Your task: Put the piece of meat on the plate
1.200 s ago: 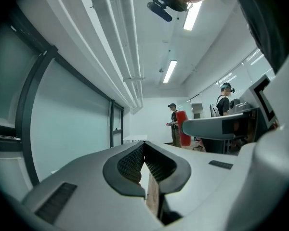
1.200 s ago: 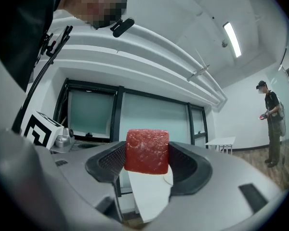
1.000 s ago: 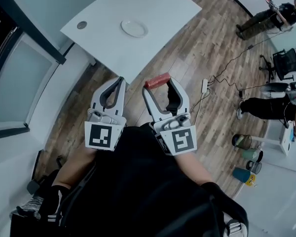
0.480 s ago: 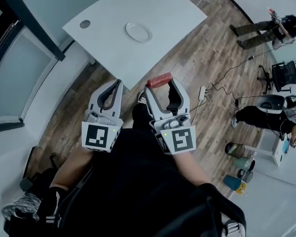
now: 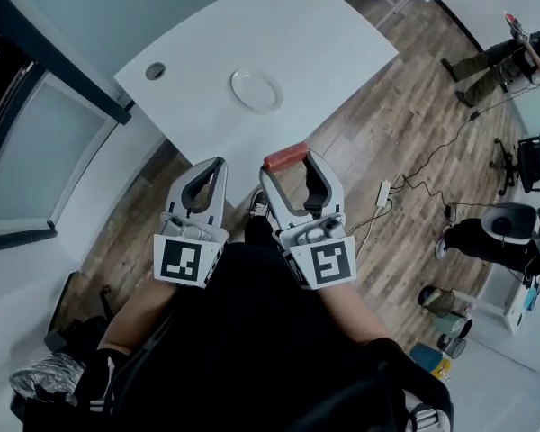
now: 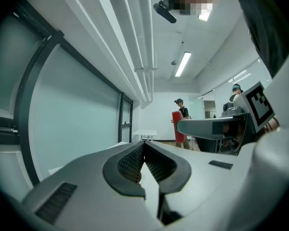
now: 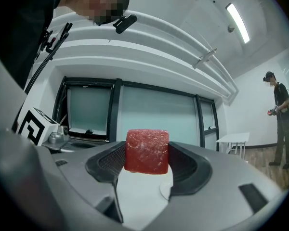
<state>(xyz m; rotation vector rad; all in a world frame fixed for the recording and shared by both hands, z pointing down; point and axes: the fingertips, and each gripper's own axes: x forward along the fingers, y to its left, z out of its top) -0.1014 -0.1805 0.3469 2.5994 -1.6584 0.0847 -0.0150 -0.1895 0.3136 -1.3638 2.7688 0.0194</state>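
A red, block-shaped piece of meat (image 5: 286, 156) sits clamped between the jaw tips of the right gripper (image 5: 291, 162) at the centre of the head view, held in the air and not on the plate. In the right gripper view the piece of meat (image 7: 146, 151) fills the gap between the two dark ribbed pads, which press on its left and right faces, while its top stands above the jaws.

Just to the left in the head view, the left gripper (image 5: 218, 164) is clenched on nothing. Its own view shows the left gripper (image 6: 143, 146) with its ribbed pads meeting at the tips and no object between them. Both grippers carry cubes with square markers and point toward the top of the frame.

The empty white plate (image 5: 256, 89) lies above the grippers in the frame, well apart from the meat, on a white worktop (image 5: 324, 34) that fills the upper centre. A small dark disc (image 5: 155, 71) is set in the worktop to the left of the plate.

A wooden floor (image 5: 405, 142) spreads across the right of the frame, with a white power strip (image 5: 383, 190) and a trailing cable on it.
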